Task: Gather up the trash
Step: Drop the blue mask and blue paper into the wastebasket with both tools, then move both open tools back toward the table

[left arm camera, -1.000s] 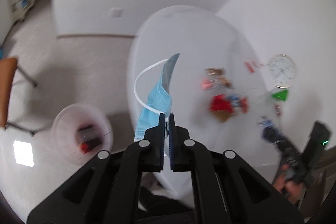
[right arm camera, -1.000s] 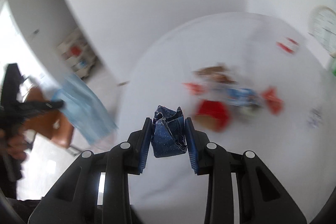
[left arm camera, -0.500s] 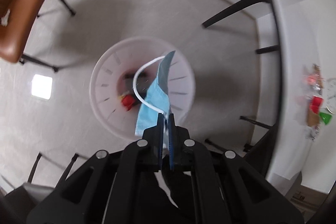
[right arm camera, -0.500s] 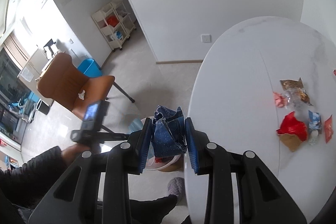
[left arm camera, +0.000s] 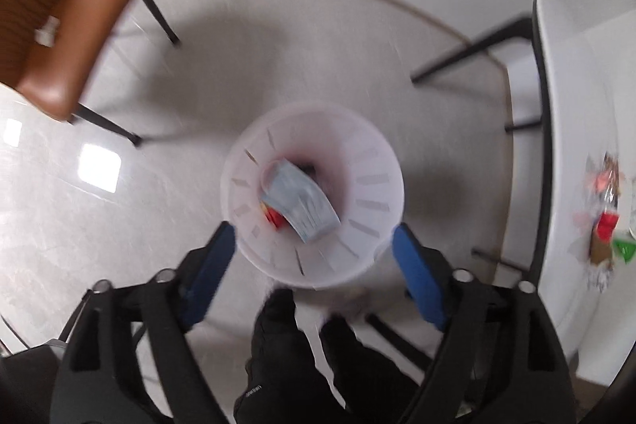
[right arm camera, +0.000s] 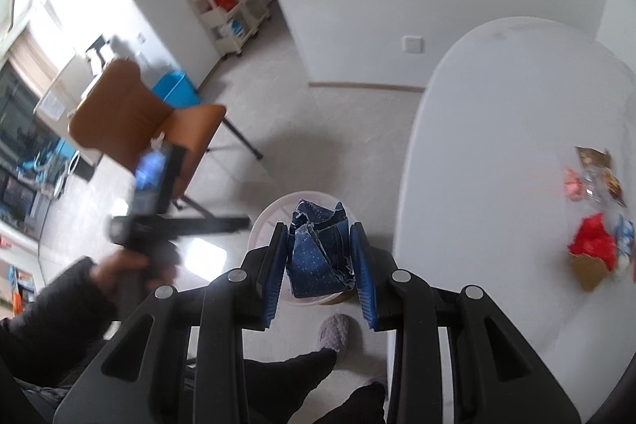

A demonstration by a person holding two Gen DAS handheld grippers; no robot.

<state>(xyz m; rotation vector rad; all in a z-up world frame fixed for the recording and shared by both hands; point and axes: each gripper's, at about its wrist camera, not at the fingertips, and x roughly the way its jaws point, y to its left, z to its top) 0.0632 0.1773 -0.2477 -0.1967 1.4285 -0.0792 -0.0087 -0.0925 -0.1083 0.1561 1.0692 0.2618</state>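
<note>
A white trash bin (left arm camera: 373, 221) stands on the floor straight below my left gripper (left arm camera: 314, 249). Its jaws are opening wide with nothing between them. A light blue face mask (left arm camera: 298, 203) lies inside the bin over a red scrap (left arm camera: 275, 217). My right gripper (right arm camera: 320, 249) is shut on a crumpled dark blue dotted wrapper (right arm camera: 318, 249) and hangs above the bin (right arm camera: 266, 221), beside the white table's edge (right arm camera: 409, 165). More wrappers (right arm camera: 592, 245) lie on the table. The left gripper (right arm camera: 167, 221) shows in the right wrist view, held in a hand.
A brown chair (right arm camera: 139, 118) stands on the floor to the left of the bin. Black table legs (left arm camera: 469, 52) run near the bin. The person's legs (left arm camera: 302, 356) and a slippered foot (right arm camera: 332, 338) are just below the bin. A shelf cart (right arm camera: 230, 2) is against the far wall.
My left gripper swung from the table to above the bin, then opened; the mask dropped into the bin. My right gripper carried the blue wrapper from over the table toward the bin.
</note>
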